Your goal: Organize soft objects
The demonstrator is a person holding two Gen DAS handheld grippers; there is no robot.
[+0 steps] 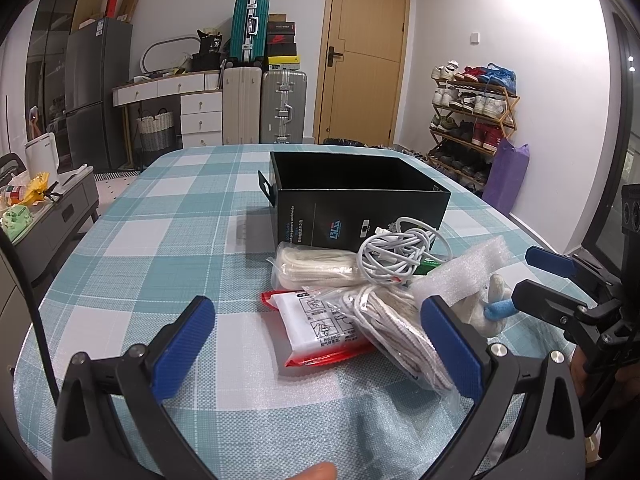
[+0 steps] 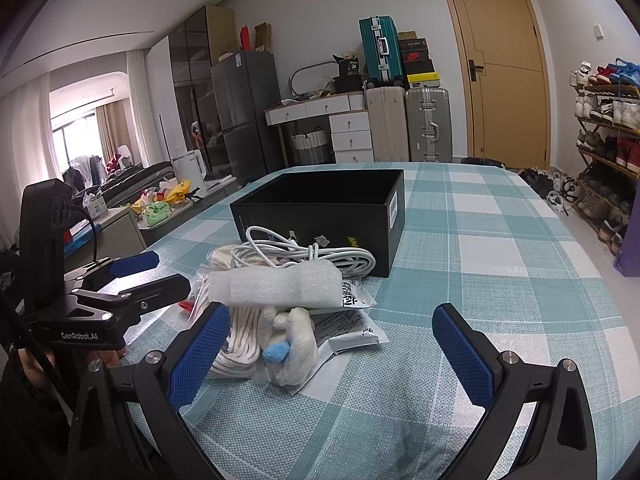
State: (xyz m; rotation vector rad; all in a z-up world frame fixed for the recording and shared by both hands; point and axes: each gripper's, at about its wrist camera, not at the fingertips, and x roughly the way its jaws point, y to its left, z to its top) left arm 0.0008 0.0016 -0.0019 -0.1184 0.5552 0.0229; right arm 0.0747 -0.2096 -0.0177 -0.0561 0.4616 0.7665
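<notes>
Both the left gripper (image 1: 320,342) and right gripper (image 2: 332,354) spread wide, ready to put the soft things (image 2: 280,304) into the black box (image 2: 320,208).

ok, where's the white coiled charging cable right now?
The white coiled charging cable lies atop the pile, against the open black cardboard box's near wall, behind the white foam sheet.
</notes>
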